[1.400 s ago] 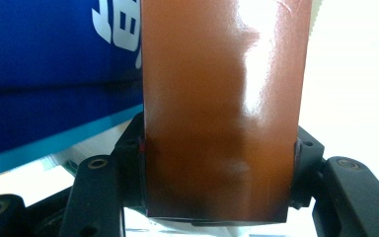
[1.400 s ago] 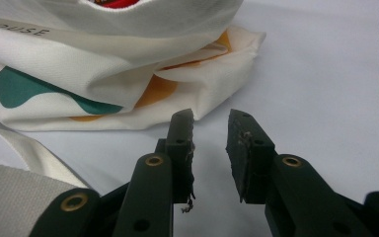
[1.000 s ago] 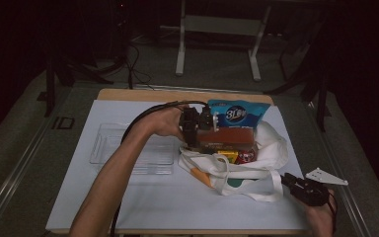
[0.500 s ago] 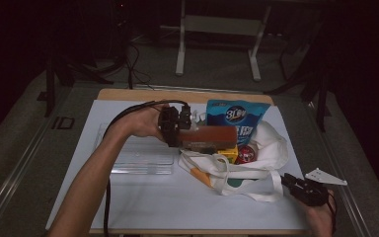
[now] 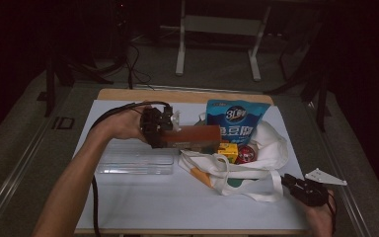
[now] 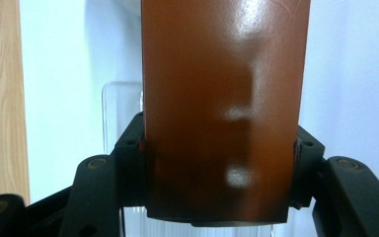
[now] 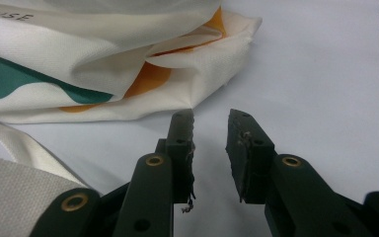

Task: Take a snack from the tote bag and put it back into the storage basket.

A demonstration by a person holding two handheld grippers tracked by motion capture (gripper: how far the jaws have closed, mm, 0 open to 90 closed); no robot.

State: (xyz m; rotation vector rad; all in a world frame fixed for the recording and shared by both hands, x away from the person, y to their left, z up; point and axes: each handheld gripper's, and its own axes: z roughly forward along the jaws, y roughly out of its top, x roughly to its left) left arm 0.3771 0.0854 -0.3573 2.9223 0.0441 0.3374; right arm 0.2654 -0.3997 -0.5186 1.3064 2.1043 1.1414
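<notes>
My left gripper (image 5: 169, 135) is shut on a long brown box (image 5: 193, 135), holding it level above the table between a clear plastic tray (image 5: 134, 160) and a white tote bag (image 5: 249, 160). In the left gripper view the brown box (image 6: 222, 98) is clamped between both jaws of my left gripper (image 6: 219, 163), with the clear tray (image 6: 121, 101) beneath. My right gripper (image 5: 296, 185) rests at the front right of the table, just off the bag's strap. Seen from its own camera, my right gripper (image 7: 211, 123) stands open with nothing in it, close to the tote bag (image 7: 103, 59).
A blue snack bag (image 5: 236, 121) stands behind the tote. A yellow box (image 5: 228, 149) and a red can (image 5: 246, 154) lie in the bag's mouth. A white sheet (image 5: 143, 207) covers the wooden table (image 5: 128, 95). Table legs (image 5: 180, 44) stand on the floor beyond.
My left gripper has carried the brown box leftward, away from the tote bag and toward the clear tray. The right gripper has stayed still.
</notes>
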